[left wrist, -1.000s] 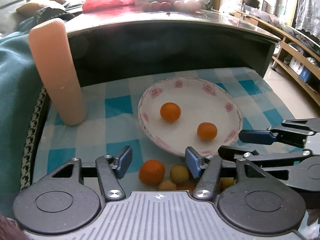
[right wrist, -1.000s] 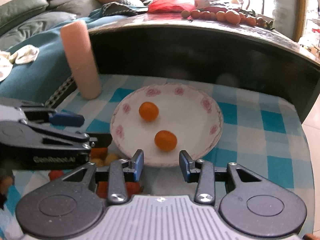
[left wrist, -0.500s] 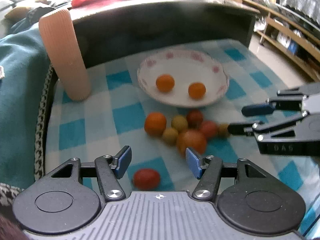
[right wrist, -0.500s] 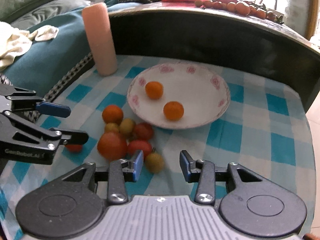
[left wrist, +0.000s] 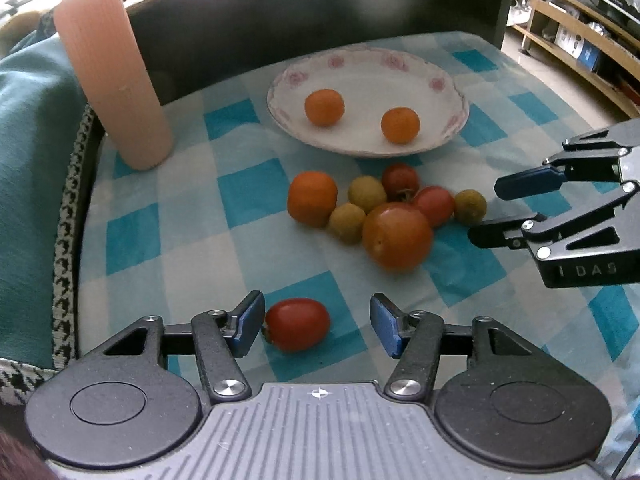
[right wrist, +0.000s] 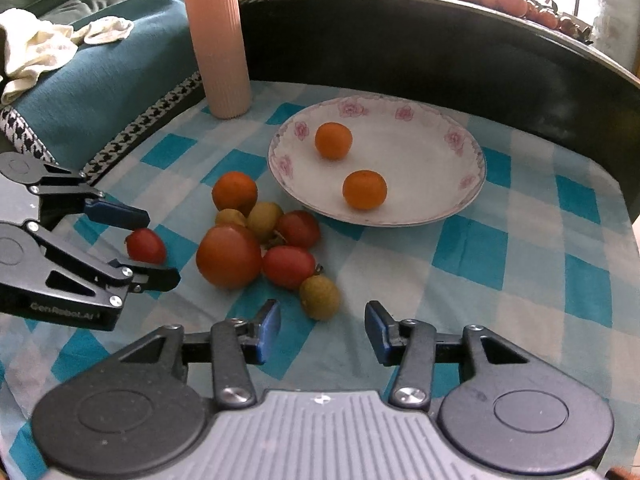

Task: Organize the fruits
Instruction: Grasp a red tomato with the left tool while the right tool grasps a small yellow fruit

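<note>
Ribbed pink vase (left wrist: 114,76) stands at the checked tabletop's (left wrist: 248,196) far left corner. The left claw (left wrist: 317,326), apart, straddles a glossy red tomato (left wrist: 297,323). Rough yellow-green and smooth round fruits (left wrist: 384,208) wait mid-tabletop; just two oranges (left wrist: 324,107) sit in the porcelain plate (left wrist: 440,80), so most remains. The right claw (right wrist: 322,330) is apart, empty.

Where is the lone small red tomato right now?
The small red tomato lies on the checked cloth between the open fingers of the left hand-held gripper, apart from the fruit pile near the plate.
</note>
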Available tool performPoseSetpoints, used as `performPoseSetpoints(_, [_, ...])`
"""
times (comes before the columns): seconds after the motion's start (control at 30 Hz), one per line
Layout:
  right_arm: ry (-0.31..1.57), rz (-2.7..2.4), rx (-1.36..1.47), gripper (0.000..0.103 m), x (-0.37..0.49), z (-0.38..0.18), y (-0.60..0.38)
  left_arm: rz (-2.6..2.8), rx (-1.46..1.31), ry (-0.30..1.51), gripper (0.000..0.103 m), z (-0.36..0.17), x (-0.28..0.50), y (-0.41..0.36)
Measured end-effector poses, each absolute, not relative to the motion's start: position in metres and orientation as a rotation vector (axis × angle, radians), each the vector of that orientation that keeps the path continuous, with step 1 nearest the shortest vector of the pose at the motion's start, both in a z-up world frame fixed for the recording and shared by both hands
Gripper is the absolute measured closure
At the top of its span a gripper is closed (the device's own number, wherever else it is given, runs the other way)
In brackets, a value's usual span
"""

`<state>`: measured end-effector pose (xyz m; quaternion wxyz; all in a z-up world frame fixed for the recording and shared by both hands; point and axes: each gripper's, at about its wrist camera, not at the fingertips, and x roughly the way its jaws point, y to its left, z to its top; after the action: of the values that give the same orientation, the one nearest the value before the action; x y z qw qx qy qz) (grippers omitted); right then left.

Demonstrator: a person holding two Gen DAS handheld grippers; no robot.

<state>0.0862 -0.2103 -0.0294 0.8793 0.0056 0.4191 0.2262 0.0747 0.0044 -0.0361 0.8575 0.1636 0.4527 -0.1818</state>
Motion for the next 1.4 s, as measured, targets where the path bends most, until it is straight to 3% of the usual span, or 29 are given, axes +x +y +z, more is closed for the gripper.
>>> performPoseSetpoints(0.27, [0.865, 0.471, 0.009, 0.042, 0.096, -0.036, -0.205, -0.359, 0.342, 0.946, 0.048, -0.035, 0.075, 0.005])
performPoseSetpoints(0.4, [0.854, 0.473, -0.027, 0.042, 0.097, -0.037, -0.199, -0.352, 0.340, 0.959, 0.044, -0.039, 0.075, 0.007])
performPoseSetpoints(0.6, [0.854, 0.450, -0.038, 0.054, 0.097, -0.036, -0.200, -0.342, 0.318, 0.961, 0.042, -0.042, 0.075, 0.011])
performPoseSetpoints(0.73, [0.858, 0.441, -0.048, 0.063, 0.096, -0.034, -0.197, -0.334, 0.310, 0.954, 0.054, -0.040, 0.071, 0.011])
performPoseSetpoints(0.83, [0.861, 0.436, -0.065, 0.063, 0.094, -0.033, -0.194, -0.323, 0.303, 0.951, 0.059, -0.038, 0.075, 0.012])
performPoseSetpoints(1.4, [0.900, 0.403, -0.070, 0.063, 0.034, -0.027, -0.208, -0.469, 0.314, 0.981, 0.059, -0.039, 0.031, -0.016])
